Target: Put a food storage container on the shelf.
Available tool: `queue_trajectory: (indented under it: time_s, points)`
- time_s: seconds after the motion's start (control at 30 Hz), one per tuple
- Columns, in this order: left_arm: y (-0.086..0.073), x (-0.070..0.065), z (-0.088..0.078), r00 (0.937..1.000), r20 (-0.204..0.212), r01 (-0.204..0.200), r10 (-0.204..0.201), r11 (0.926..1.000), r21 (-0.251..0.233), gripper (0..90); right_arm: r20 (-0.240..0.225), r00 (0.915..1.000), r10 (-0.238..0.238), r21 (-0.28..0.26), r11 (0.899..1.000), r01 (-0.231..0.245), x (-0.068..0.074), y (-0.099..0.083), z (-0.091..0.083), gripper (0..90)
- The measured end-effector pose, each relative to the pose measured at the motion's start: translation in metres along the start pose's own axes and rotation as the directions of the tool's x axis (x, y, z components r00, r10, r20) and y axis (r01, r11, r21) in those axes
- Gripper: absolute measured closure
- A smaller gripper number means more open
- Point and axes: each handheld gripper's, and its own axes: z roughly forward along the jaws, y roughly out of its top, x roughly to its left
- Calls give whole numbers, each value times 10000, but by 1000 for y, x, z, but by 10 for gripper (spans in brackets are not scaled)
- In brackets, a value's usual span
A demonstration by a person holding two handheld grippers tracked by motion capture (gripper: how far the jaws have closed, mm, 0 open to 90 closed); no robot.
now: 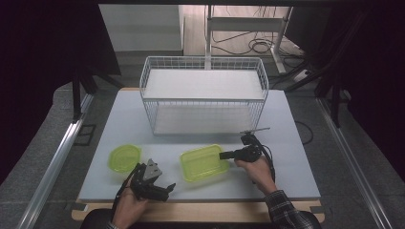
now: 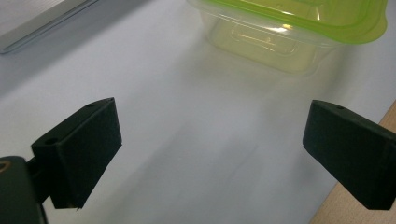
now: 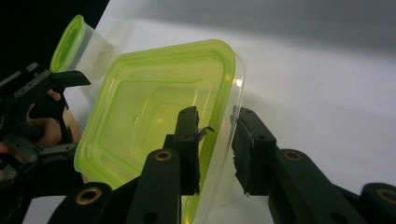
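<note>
Now the right gripper point(image 3: 217, 140) straddles the near right wall of the square green container point(image 1: 204, 162), one jaw inside, one outside, closing on the rim though a sliver of gap seems to remain. This container sits on the white table point(image 1: 286, 176), in front of the wire basket point(image 1: 204, 95). Resting low, the left gripper point(image 1: 160, 187) stands wide open and empty, near the round green container point(image 1: 124, 157). Gripping looks underway; next comes a firm pinch, then a lift, probably toward that basket
</note>
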Motion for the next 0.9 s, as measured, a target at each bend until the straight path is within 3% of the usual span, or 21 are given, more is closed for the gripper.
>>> queue_trajectory:
  time_s: [0.07,0.1,0.17,0.33,0.7,0.9]
  points:
    - [0,0,0,10000,-31,-63,63,10000,42,44,-135,9998,152,26,9999,-152,-1,0,-1,752]
    - [0,0,0,9999,-41,-93,93,9999,59,44,-645,9966,522,93,9986,-517,-4,0,-1,786]
    - [0,0,0,9999,-59,-100,100,9999,34,45,-828,9946,628,124,9980,-620,-4,0,-1,793]
    - [1,-1,-1,9999,-81,-92,92,10000,-33,46,-735,9959,533,77,9986,-529,-1,-1,-3,797]
    - [2,1,-3,9996,139,267,-265,9995,-148,44,-1161,9900,802,-1016,9906,-921,-1,2,-26,796]
    - [3,-1,-2,9996,192,214,-213,9997,-65,43,-1205,9907,638,-1406,9868,-806,7,9,-40,796]
